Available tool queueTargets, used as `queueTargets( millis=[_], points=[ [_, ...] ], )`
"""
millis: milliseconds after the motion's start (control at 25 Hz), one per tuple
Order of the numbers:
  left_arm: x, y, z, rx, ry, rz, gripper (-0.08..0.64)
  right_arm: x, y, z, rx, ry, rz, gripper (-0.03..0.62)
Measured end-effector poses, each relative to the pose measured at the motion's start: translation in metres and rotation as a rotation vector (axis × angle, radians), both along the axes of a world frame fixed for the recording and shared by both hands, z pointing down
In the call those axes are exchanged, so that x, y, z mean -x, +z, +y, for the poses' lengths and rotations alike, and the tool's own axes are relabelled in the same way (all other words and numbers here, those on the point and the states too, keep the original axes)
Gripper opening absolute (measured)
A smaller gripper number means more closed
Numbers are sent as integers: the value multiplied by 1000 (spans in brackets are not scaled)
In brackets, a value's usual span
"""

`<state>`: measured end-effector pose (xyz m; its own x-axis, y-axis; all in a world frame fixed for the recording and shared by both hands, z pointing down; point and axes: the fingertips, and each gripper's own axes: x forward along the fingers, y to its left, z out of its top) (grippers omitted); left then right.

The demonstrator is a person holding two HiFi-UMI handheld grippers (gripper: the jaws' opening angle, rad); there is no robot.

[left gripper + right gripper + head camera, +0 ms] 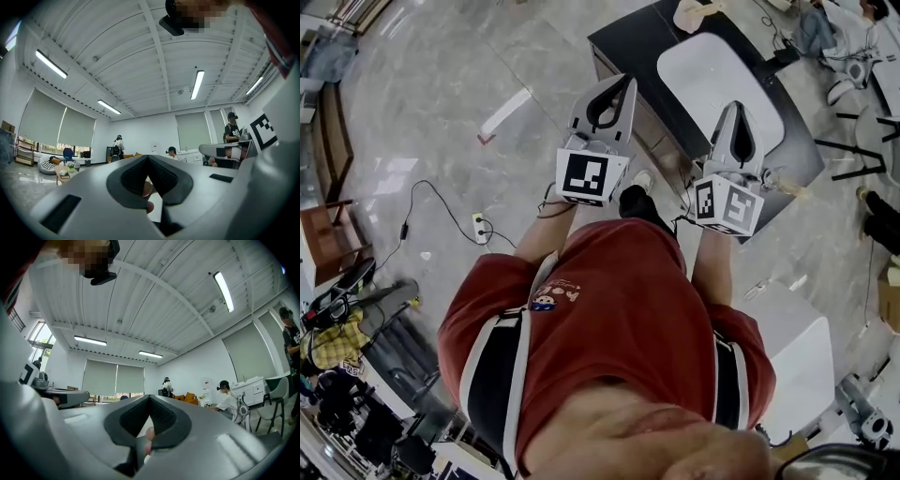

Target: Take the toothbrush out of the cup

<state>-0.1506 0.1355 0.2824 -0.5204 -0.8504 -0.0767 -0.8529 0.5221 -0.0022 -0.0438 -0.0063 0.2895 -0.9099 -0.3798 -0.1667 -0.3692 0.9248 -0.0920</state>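
Note:
Both grippers are held out level in front of the person in the red shirt. In the head view my left gripper sits over the near edge of a dark table, its jaws shut with nothing between them. My right gripper is over the white oval board on that table, also shut and empty. In the left gripper view the left gripper has its pads closed together, and in the right gripper view so does the right gripper; both look across the room. I cannot make out a cup or toothbrush for certain; a small beige object stands at the table's far end.
A pale small item lies at the table's right edge. A white box stands at the person's right. A power strip with cable lies on the floor to the left. Other people are across the room.

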Motion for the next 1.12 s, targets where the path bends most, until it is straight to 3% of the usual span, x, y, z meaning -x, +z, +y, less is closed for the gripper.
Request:
queueTargets(
  millis=[320,600,1000,1120],
  points=[
    [47,2,-78,19,13,7,6,50,3,-70,12,-12,18,11],
    [79,10,-117,65,-1,3,6,88,11,-109,25,-38,31,11],
    [128,28,-167,90,70,34,6,138,44,-140,95,-6,70,12],
    [148,40,-183,112,105,65,6,160,56,-149,114,5,102,43]
  ],
)
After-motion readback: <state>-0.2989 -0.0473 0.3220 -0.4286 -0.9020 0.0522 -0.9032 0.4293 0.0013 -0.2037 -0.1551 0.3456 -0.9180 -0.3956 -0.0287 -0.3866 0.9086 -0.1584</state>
